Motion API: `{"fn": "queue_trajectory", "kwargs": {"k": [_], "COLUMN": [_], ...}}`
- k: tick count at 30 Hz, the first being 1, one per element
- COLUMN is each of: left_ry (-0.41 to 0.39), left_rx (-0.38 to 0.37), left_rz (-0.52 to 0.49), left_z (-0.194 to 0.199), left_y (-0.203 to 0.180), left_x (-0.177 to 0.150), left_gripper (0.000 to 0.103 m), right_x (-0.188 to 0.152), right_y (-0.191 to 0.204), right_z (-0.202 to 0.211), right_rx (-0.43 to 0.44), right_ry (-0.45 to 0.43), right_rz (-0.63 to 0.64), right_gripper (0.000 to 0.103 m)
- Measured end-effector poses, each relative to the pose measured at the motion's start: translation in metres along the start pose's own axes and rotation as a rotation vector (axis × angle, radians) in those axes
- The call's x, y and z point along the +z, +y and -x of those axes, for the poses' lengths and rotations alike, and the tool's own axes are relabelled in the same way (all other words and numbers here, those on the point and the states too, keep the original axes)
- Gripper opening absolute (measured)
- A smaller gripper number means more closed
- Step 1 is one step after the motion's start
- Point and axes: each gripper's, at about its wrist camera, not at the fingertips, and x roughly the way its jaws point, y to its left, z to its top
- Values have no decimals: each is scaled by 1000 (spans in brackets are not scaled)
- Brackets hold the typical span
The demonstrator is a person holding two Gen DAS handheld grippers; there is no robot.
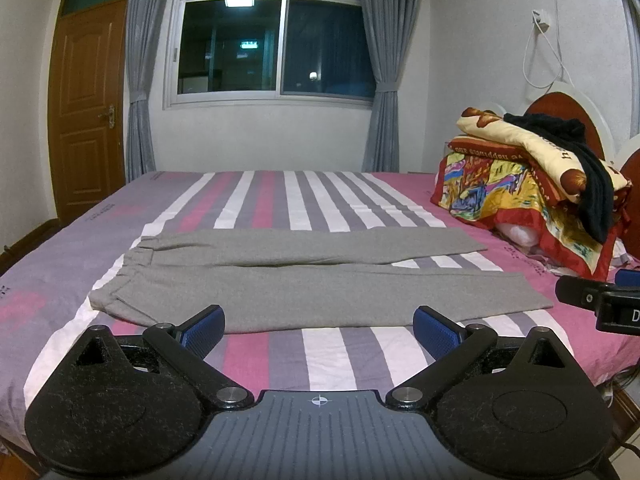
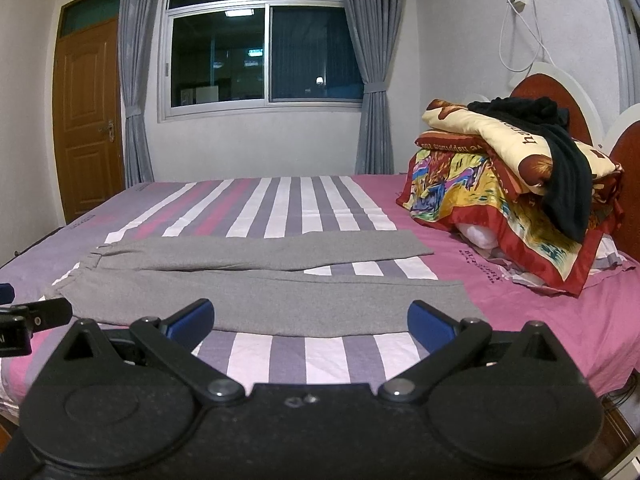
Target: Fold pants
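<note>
Grey pants [image 1: 304, 276] lie flat on the striped bed [image 1: 280, 196], waistband at the left, both legs running right and slightly apart at the cuffs. They show in the right wrist view too [image 2: 260, 280]. My left gripper [image 1: 318, 326] is open and empty, just short of the near leg's edge. My right gripper [image 2: 310, 318] is open and empty, also at the near leg's edge, closer to the cuffs. The right gripper shows at the right edge of the left wrist view [image 1: 600, 300]; the left gripper shows at the left edge of the right wrist view [image 2: 28, 320].
A pile of folded colourful quilts [image 1: 532, 184] with a black garment [image 1: 592, 184] on top sits at the bed's right end against the red headboard [image 1: 560, 112]. A window with grey curtains [image 1: 272, 40] is beyond the bed, a wooden door [image 1: 86, 112] at the left.
</note>
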Motion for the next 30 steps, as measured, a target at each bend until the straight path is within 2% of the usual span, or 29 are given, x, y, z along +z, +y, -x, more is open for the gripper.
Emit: {"fn": "queue_trajectory", "kwargs": {"k": [30], "left_ry": [5], "left_rx": [2], "left_rz": [1], "left_z": [2], "left_y": [-3], "left_x": [2], "left_gripper": [101], "right_x": [-3], "right_y": [2], "right_z": [1], "right_rx": [11], "right_ry": [-27], "right_rz": [18], "right_gripper": [103]}}
